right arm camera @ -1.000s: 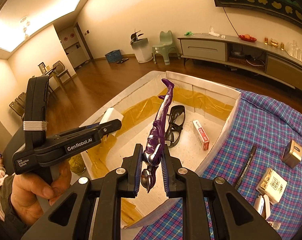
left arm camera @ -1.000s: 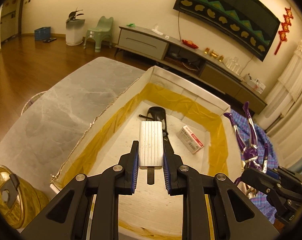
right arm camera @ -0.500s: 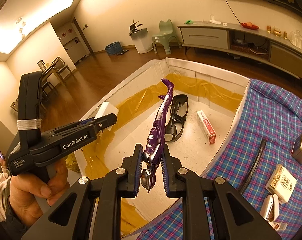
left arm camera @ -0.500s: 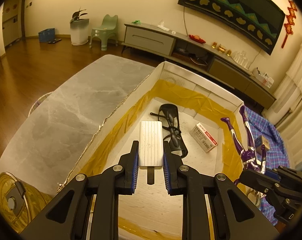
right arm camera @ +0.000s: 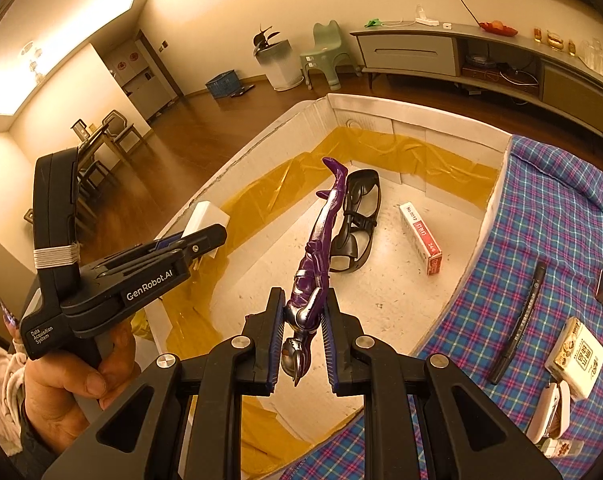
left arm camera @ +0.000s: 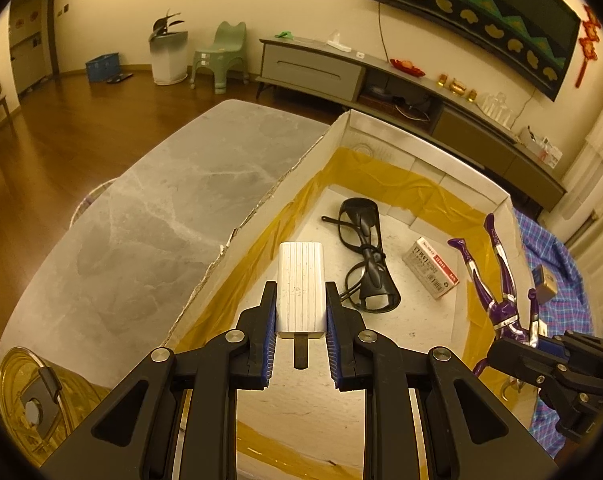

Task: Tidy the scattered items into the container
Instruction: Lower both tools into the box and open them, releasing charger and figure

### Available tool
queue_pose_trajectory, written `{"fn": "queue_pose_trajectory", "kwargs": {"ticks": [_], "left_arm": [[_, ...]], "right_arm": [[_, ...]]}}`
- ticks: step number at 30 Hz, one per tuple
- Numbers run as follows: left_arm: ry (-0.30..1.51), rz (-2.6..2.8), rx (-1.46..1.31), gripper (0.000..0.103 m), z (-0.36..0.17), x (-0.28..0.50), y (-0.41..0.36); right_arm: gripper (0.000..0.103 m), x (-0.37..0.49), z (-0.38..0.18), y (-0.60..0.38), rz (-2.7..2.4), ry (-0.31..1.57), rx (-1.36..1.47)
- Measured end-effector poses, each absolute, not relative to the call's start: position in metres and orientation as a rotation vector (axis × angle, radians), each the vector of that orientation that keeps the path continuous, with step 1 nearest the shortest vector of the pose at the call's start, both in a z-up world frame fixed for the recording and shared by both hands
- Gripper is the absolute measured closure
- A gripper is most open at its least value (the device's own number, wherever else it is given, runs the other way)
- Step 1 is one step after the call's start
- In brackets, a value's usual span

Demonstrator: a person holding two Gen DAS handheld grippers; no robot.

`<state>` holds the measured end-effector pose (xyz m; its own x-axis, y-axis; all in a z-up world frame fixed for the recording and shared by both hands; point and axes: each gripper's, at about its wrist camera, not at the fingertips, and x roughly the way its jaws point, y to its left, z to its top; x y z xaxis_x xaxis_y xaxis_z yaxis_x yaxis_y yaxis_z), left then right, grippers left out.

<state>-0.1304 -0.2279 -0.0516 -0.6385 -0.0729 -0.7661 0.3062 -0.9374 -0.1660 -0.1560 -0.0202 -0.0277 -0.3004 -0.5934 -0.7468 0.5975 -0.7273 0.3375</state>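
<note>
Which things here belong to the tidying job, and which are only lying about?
Job:
- white foam container
- white ribbed charger, in left gripper
- purple toy figure, in right gripper
- black pen

Lying about:
- green plastic chair
- blue basket

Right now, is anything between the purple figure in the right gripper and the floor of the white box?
Nothing visible blocks it. The purple and silver toy figure hangs over bare floor in the white foam box; the black glasses and red-and-white carton lie farther in, the glasses closest past its legs.
</note>
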Motion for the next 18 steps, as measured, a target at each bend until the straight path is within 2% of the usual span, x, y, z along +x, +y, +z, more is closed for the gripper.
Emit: {"fn": "queue_pose_trajectory", "kwargs": {"ticks": [18], "left_arm": [[0.416, -2.608, 1.267, 0.081, -0.062, -0.137, -0.23]], "right_arm": [[0.084, -0.17, -0.041, -0.026, -2.102, 0.061, 1.257]]}}
